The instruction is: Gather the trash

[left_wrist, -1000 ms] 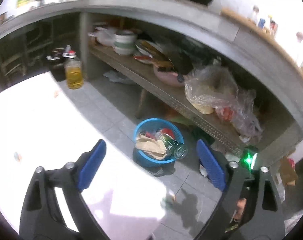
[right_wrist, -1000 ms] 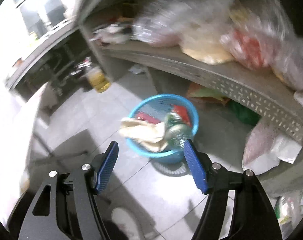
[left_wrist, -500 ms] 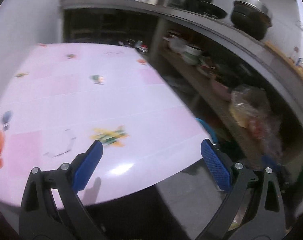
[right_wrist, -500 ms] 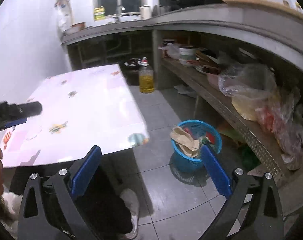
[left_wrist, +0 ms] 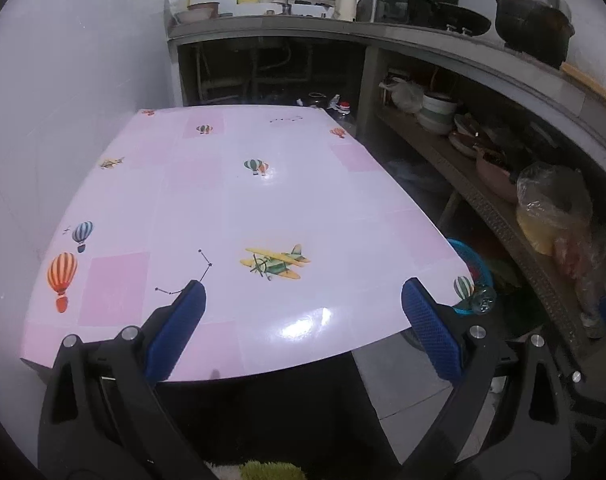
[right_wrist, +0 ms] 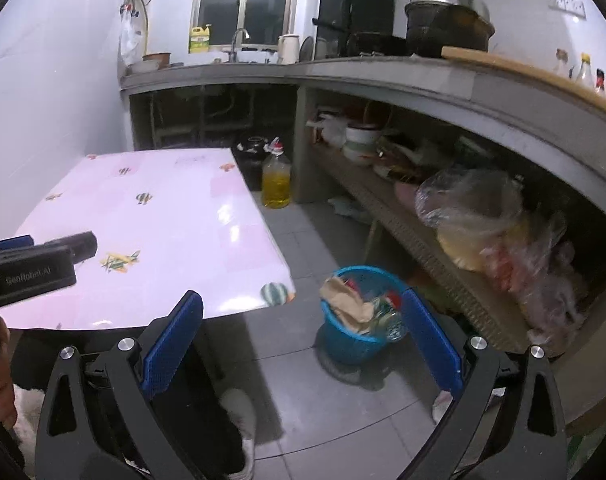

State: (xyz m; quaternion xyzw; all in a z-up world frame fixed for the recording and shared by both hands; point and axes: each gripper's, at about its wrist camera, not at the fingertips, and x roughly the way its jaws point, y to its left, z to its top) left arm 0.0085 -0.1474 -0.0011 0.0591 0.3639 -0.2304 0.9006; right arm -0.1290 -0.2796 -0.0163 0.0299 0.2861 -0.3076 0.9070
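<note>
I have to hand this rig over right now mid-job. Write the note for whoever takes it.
Left gripper: open, empty, over the pink plastic-covered table.
Right gripper: open, empty, above the floor.
Blue plastic basket stands on the grey tiles beside the table, holding crumpled brown paper, a bottle and other trash.
Done: trash on view is in the basket; no loose trash shows on the tabletop.
Left: check the floor by the shelf for leftovers.

Left gripper [left_wrist: 303, 320] and right gripper [right_wrist: 303, 324] built of black frames, blue textured finger pads [right_wrist: 173, 344], silver screws [right_wrist: 125, 344], white lettering printed on black housing [right_wrist: 27, 270].
</note>
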